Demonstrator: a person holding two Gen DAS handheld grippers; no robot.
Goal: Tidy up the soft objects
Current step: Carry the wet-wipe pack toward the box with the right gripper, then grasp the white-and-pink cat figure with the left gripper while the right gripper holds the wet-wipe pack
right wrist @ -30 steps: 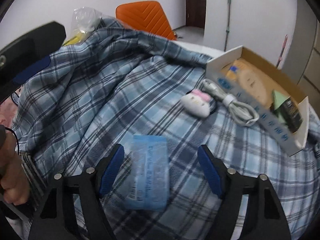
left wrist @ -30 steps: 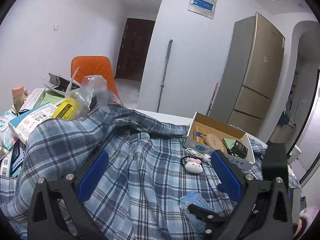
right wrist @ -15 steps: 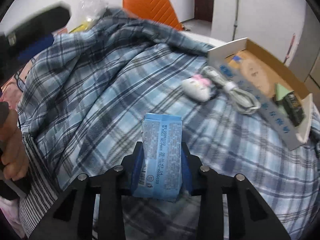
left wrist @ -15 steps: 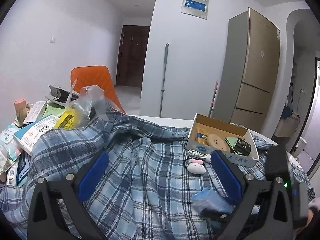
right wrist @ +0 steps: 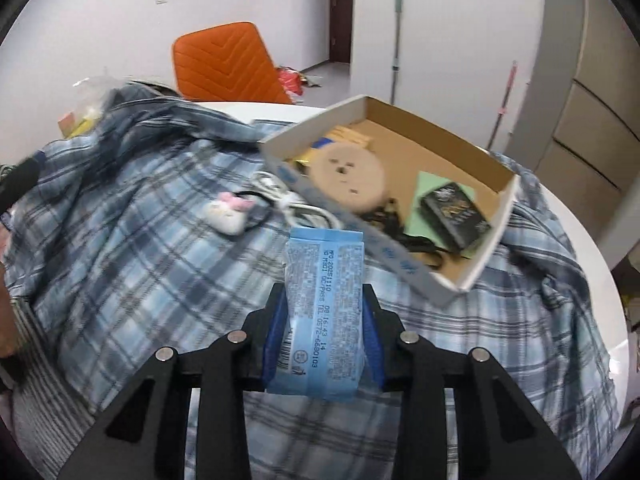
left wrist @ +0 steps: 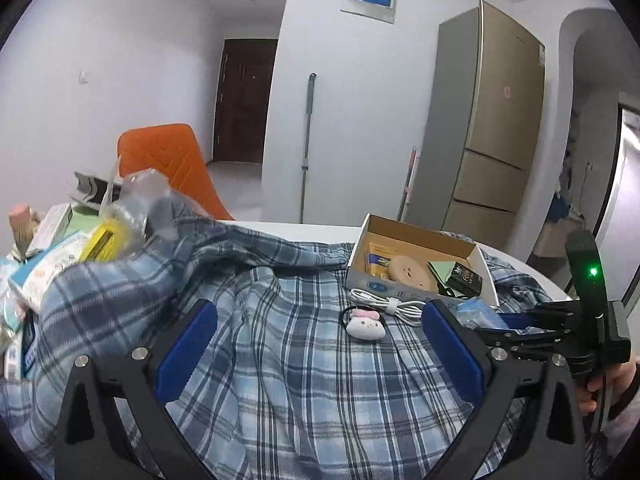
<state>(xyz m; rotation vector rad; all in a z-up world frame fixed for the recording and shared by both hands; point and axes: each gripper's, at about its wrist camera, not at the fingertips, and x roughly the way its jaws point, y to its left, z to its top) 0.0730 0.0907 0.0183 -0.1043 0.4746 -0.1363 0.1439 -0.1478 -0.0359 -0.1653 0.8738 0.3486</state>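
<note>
My right gripper (right wrist: 323, 312) is shut on a light blue tissue pack (right wrist: 323, 304), lifted above the blue plaid shirt (right wrist: 132, 248) and close to the front wall of the open cardboard box (right wrist: 424, 152). From the left wrist view the same pack (left wrist: 476, 311) shows at the right, held by the right gripper (left wrist: 504, 320) beside the box (left wrist: 416, 256). My left gripper (left wrist: 316, 352) stands open over the plaid shirt (left wrist: 280, 380), nothing between its fingers. A small white plush with a pink bow (left wrist: 365, 325) lies on the shirt ahead of it.
A coiled white cable (left wrist: 384, 302) lies in front of the box. The box holds a round tan disc (right wrist: 347, 172), a green card and a black packet (right wrist: 456, 210). Packets and a plastic bag (left wrist: 132, 204) pile at the left. An orange chair (left wrist: 168, 164) stands behind the white table (right wrist: 576, 240).
The right gripper closed on the blue tissue pack, lifted it off the shirt and carried it toward the cardboard box. The left gripper stayed open and nearly still.
</note>
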